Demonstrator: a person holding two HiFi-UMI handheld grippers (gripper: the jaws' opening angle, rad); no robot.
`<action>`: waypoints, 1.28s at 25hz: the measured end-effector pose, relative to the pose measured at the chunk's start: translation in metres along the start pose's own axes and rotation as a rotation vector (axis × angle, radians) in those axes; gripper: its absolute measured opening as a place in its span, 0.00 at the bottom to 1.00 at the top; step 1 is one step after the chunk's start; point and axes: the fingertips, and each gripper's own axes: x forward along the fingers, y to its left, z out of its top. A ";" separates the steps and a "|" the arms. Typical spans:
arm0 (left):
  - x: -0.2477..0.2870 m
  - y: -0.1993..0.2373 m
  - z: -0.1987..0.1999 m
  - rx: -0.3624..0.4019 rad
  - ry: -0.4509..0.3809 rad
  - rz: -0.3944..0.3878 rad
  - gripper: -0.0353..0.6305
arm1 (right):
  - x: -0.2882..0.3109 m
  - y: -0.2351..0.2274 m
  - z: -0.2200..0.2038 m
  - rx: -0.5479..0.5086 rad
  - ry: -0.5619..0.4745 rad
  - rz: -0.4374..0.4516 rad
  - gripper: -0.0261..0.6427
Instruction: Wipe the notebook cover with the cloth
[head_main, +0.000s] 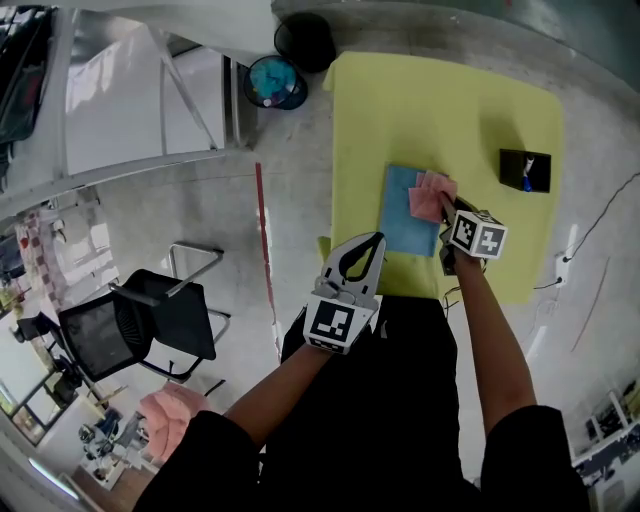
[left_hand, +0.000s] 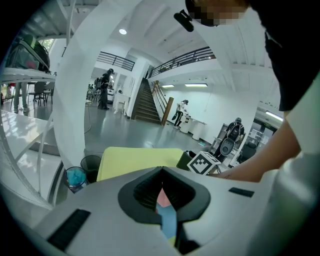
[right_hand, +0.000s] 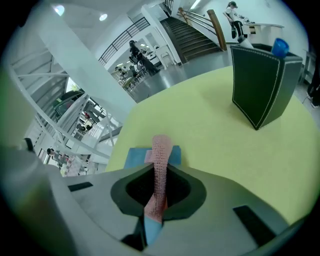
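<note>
Notebook (head_main: 405, 210), head view: it lies flat, cover up, on the yellow table (head_main: 450, 110). Its long axis runs from my body toward the far edge, with a short edge facing me. The pink cloth (head_main: 432, 196) overlaps its far right corner, held there by my right gripper (head_main: 447, 222), presumably so a stroke can sweep across the cover. My left gripper (head_main: 362, 250) hangs near the table's front edge, apart from the notebook, probably kept out of the wiping path. A black holder (head_main: 525, 169) stands well to the right.

Left gripper view: my left gripper (left_hand: 161, 172) has its jaws meeting at the tips with nothing between them. Cloth (left_hand: 162, 198) and notebook (left_hand: 167, 220) show only through the gap behind.

Right gripper view: my right gripper (right_hand: 159, 172) is clenched on the cloth (right_hand: 160, 150), which stands out ahead as a folded strip. The notebook (right_hand: 135, 156) lies beneath and slightly left.
</note>
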 end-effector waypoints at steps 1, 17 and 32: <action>-0.005 0.004 -0.001 -0.001 -0.003 -0.002 0.06 | -0.003 0.009 -0.001 0.003 -0.013 0.009 0.10; -0.056 0.034 -0.026 0.025 -0.013 -0.095 0.06 | 0.019 0.125 -0.049 0.005 -0.067 0.108 0.10; -0.064 0.040 -0.054 -0.043 0.003 0.018 0.06 | 0.056 0.109 -0.080 0.021 0.056 0.142 0.10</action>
